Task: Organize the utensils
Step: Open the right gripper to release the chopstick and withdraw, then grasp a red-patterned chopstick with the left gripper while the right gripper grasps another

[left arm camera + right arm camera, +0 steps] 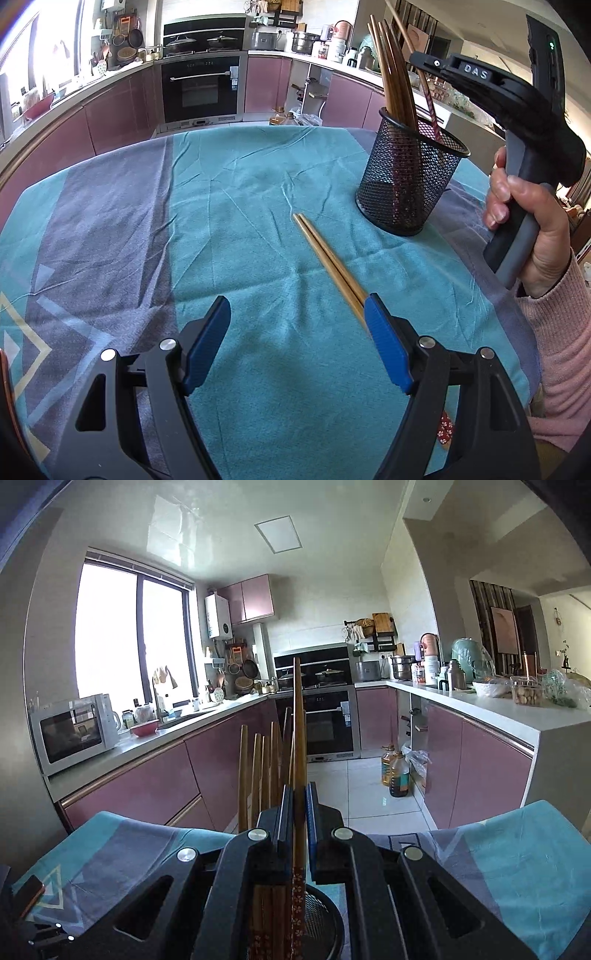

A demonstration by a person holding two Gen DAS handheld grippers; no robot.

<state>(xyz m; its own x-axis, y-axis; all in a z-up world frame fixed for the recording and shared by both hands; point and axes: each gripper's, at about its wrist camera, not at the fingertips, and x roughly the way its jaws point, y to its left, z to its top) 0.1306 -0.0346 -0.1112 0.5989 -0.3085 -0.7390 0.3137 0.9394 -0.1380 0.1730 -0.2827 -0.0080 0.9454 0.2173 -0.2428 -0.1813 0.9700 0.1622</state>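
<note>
Left wrist view, left to right. The left gripper (297, 341) occupies the lower frame, its two blue pads spread apart and released over the teal and grey tablecloth (236, 192). Two loose wooden chopsticks (327, 258) lie side by side on the cloth at centre, their near ends passing behind the right-hand pad; contact with it cannot be told. To the right of centre stands one black mesh holder (408, 184) with a bundle of chopsticks (393, 74) upright in it. At the right edge a hand (532, 229) in a pink sleeve grips the handle of the right gripper, whose body bears the raised letters "DAS" (475, 72).

Right wrist view. The right gripper (300, 812), lower centre, is clenched on one chopstick (298, 738) standing upright between its pads, its lower end patterned with small flowers. Left of it rise roughly six tips of the chopsticks already in the holder, whose rim shows below the jaws.
</note>
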